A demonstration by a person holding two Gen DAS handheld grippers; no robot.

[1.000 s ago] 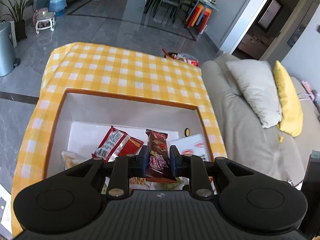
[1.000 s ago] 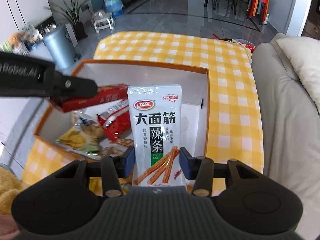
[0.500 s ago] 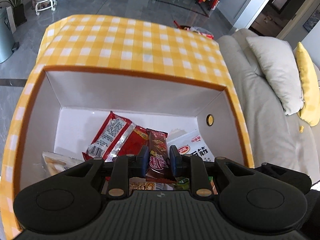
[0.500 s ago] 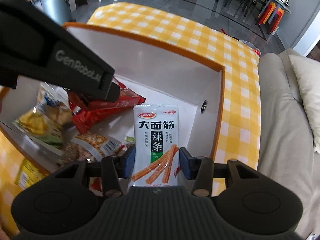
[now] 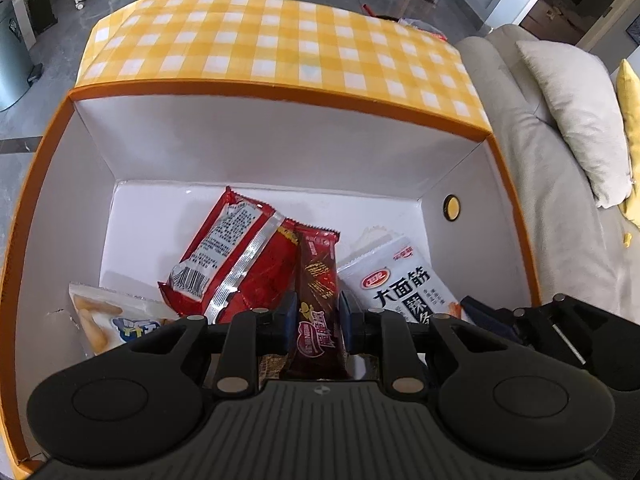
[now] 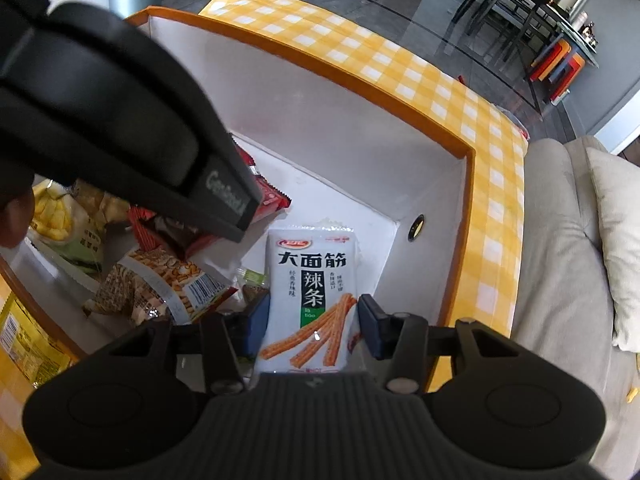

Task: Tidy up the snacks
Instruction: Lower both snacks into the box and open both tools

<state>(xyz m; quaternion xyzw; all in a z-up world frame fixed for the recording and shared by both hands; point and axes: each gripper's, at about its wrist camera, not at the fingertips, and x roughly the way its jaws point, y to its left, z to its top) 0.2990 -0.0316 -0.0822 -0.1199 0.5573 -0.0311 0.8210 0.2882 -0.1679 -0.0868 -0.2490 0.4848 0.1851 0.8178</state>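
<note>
- The left gripper (image 5: 315, 316) points steeply down into an open cardboard box with orange rim and white inner walls (image 5: 280, 136), which stands on a counter covered by a yellow-and-white checked cloth (image 5: 280, 36).
- Its blue-padded fingers (image 5: 289, 314) are closed tight on a slim dark-brown chocolate bar wrapper with a red top end (image 5: 318, 280); the bar sticks out ahead of the pads, its far end over the box floor.
- The right gripper (image 6: 310, 322) also points down into the box, near the right-hand wall with a small round hole (image 6: 416, 227).
- Its fingers (image 6: 256, 320) stand about half apart, clamped on the sides of a white flat snack packet printed with black Chinese characters and orange sticks (image 6: 312, 292); the packet's far end reaches toward the box corner, and whether it touches the floor cannot be told.
- In the left wrist view the same white packet (image 5: 404, 284) lies just right of the brown bar.
- On the box floor left of the bar lies a red foil snack bag, back side up with a silver seam and barcode (image 5: 236, 256); a pale bag showing yellow sticks (image 5: 108, 316) sits at the left wall.
- In the right wrist view a brown-patterned bag with barcode (image 6: 160, 284) and a yellow-green bag (image 6: 60, 220) lie at the left of the box, partly under the left gripper's black body.
- A grey sofa with a pale cushion (image 5: 568, 112) stands to the right of the counter.
</note>
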